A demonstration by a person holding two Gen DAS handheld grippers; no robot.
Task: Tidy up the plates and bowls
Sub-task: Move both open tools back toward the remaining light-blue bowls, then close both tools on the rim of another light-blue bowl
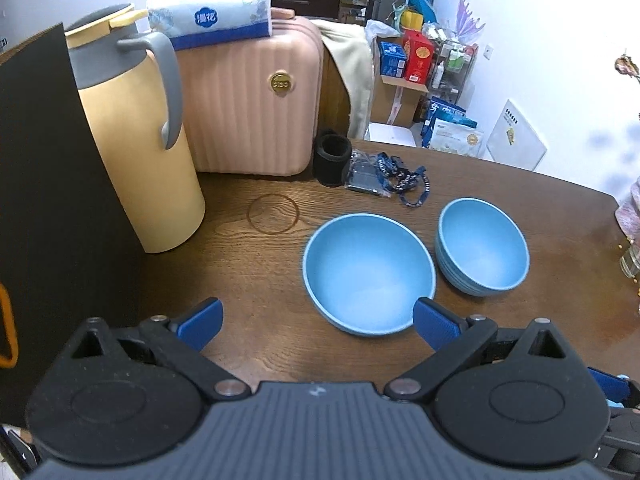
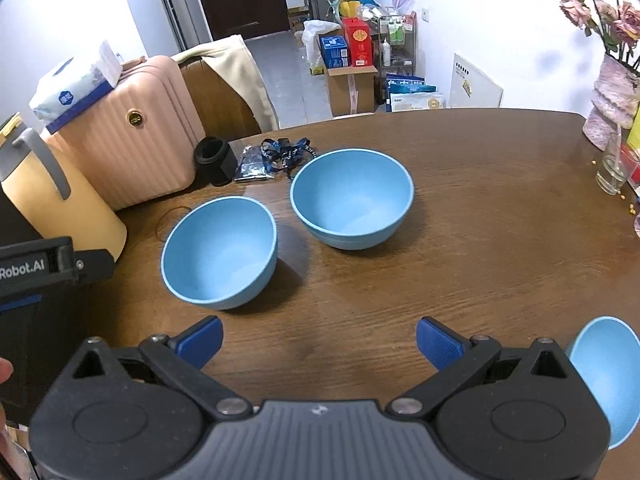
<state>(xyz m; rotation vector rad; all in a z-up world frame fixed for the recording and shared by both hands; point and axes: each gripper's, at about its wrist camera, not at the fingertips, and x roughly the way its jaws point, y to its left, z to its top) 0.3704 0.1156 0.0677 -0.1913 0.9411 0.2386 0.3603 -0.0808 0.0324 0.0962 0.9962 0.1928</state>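
Bowls sit just ahead of both tools. The left tool (image 1: 318, 320) is spread wide and empty, its right finger close to the near bowl (image 1: 368, 272). The right tool (image 2: 318, 340) is likewise wide and empty over bare counter (image 2: 480, 240). Both bowls, including the far bowl (image 2: 352, 198), look light, rigid and smooth; pinching the thin rim seems safest.

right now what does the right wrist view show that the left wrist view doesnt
Only the right wrist view shows a third blue bowl at its lower right edge, the vase of pink flowers and a drinking glass. Only the left wrist view shows the whole yellow jug and the ring mark in full. Both show the two blue bowls standing apart on the wooden table, the pink suitcase and open, empty grippers.
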